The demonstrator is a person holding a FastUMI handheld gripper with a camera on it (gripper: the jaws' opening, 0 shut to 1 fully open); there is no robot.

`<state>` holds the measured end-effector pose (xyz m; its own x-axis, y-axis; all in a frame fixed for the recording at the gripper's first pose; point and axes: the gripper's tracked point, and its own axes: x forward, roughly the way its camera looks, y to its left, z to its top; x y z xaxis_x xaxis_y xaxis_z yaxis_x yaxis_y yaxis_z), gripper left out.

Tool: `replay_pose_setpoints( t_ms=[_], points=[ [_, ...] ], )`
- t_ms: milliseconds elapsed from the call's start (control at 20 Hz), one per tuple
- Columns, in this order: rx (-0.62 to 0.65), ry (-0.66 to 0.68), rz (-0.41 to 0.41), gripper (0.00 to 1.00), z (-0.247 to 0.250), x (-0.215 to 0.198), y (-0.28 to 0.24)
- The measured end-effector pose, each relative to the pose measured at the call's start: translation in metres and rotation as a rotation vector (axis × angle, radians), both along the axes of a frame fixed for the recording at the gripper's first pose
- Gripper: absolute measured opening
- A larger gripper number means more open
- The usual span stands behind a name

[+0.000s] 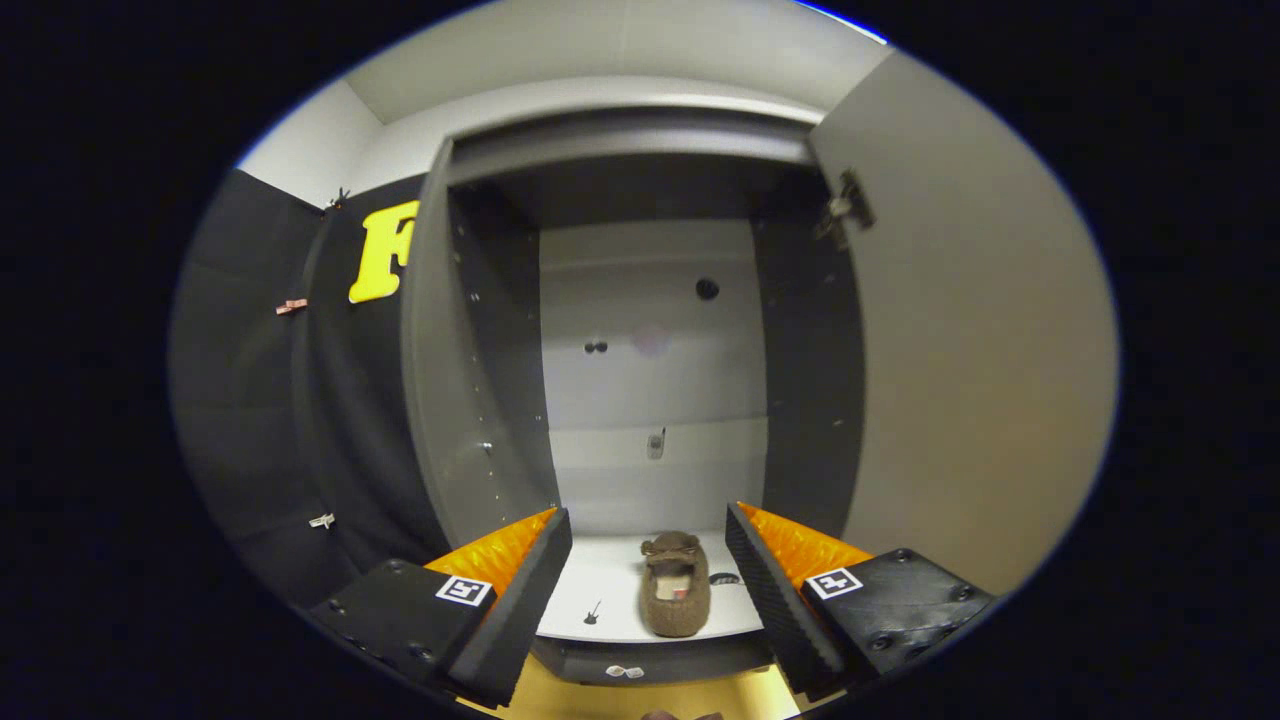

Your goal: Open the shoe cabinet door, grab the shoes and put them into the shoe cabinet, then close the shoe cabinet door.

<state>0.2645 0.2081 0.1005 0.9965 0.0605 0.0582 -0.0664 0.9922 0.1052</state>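
Shoe [675, 585]: brown fuzzy slipper, sitting on the pale floor of the cabinet, toe pointing inward, heel opening facing out toward the front edge.
Shoe cabinet [640, 330]: standing wide open, dark side walls with rows of small holes, light back panel with a round hole up high.
Door [980, 330]: swinging out on the right side, pale inner face showing, hinge [843, 207] sitting near its top corner.
Gripper [650, 590]: fingers spreading wide apart, gripping nothing, hanging just in front of the cabinet's front edge.
Shoe vs fingers: lying between them and a bit ahead, touching neither one.
Floor [610, 700]: yellowish strip showing below the cabinet.
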Motion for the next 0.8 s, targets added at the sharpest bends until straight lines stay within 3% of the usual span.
replay_pose_setpoints(
  t_ms=[250,600,800],
  points=[
    [0.004,0.047,0.056,0.98,-0.008,-0.093,-0.019],
    [0.056,-0.016,0.093,0.98,0.020,-0.208,-0.080],
    [0.071,-0.042,0.050,0.98,0.020,-0.246,-0.133]
  ],
)
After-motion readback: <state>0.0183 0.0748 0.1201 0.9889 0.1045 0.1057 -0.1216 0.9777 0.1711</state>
